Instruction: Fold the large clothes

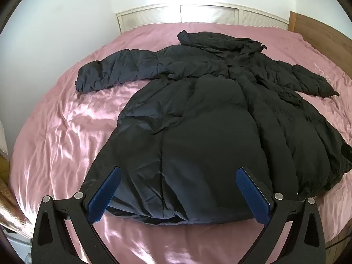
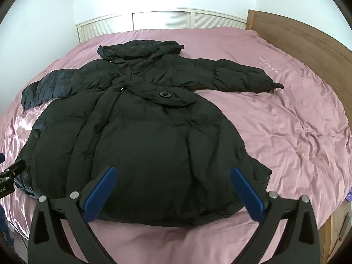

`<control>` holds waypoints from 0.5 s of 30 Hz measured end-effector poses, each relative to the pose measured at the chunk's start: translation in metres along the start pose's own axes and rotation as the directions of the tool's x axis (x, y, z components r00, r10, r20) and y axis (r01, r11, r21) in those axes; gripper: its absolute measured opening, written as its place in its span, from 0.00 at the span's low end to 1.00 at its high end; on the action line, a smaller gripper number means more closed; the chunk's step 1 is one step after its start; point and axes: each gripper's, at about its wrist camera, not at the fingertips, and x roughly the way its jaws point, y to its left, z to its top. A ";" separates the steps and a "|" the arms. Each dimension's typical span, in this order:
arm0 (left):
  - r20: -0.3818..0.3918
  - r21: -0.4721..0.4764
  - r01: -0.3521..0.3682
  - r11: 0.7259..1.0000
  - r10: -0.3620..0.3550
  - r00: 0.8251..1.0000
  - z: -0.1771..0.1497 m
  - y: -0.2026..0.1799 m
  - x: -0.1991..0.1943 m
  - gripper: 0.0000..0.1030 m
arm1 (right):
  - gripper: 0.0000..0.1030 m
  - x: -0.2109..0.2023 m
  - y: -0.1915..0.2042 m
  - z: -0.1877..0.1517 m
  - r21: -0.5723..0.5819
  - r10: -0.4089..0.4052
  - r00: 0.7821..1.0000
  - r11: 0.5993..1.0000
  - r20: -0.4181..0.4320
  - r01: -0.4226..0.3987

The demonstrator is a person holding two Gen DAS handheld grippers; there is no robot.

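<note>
A long black puffer coat [image 1: 198,118] [image 2: 136,136] lies spread flat on a pink bed cover, hem toward me, hood at the far end, both sleeves stretched out sideways. My left gripper [image 1: 178,173] hovers open above the near hem, its blue pads wide apart with nothing between them. My right gripper [image 2: 173,171] is open too, above the hem further right, and holds nothing. The left gripper's black body [image 2: 8,176] peeks in at the left edge of the right wrist view.
The pink bed cover [image 2: 286,132] [image 1: 61,132] is wrinkled and stretches to both sides of the coat. A wooden headboard [image 2: 297,41] runs along the right. White louvred doors [image 1: 209,14] stand behind the bed, with white walls around.
</note>
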 end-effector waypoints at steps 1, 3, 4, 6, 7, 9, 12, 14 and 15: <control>-0.001 0.001 0.002 1.000 -0.002 1.000 0.000 0.000 0.000 0.99 | 1.00 0.000 0.000 0.000 0.000 0.000 1.000 1.000 0.001 0.000; 0.004 -0.003 0.002 1.000 -0.002 1.000 -0.001 0.000 0.000 0.99 | 1.00 0.000 0.000 0.000 0.001 -0.001 1.000 1.000 0.002 0.001; 0.001 -0.001 0.001 1.000 -0.001 1.000 -0.001 0.000 0.000 0.99 | 1.00 0.000 -0.001 0.000 0.002 -0.001 1.000 1.000 0.003 0.001; -0.002 0.002 0.003 1.000 -0.003 1.000 -0.002 -0.001 -0.001 0.99 | 1.00 0.001 -0.001 0.000 0.003 -0.001 1.000 1.000 0.002 0.001; -0.004 0.003 0.003 1.000 -0.003 1.000 -0.002 -0.001 -0.001 0.99 | 1.00 0.002 -0.001 -0.001 0.003 -0.001 1.000 1.000 0.001 0.001; -0.005 0.004 0.002 1.000 -0.002 1.000 -0.003 -0.001 -0.002 0.99 | 1.00 -0.003 -0.005 -0.002 0.005 0.000 1.000 1.000 0.006 0.000; -0.007 -0.003 0.004 1.000 -0.004 1.000 0.002 0.002 -0.001 0.99 | 1.00 -0.003 -0.007 -0.003 0.003 0.000 1.000 1.000 0.005 0.000; -0.008 -0.002 0.003 1.000 -0.003 1.000 0.002 0.003 -0.001 0.99 | 1.00 -0.004 -0.010 -0.004 0.003 0.000 1.000 1.000 0.006 0.000; -0.007 -0.002 0.003 1.000 -0.003 1.000 0.001 0.003 -0.002 0.99 | 1.00 -0.003 -0.007 -0.003 0.004 -0.003 1.000 1.000 0.006 0.003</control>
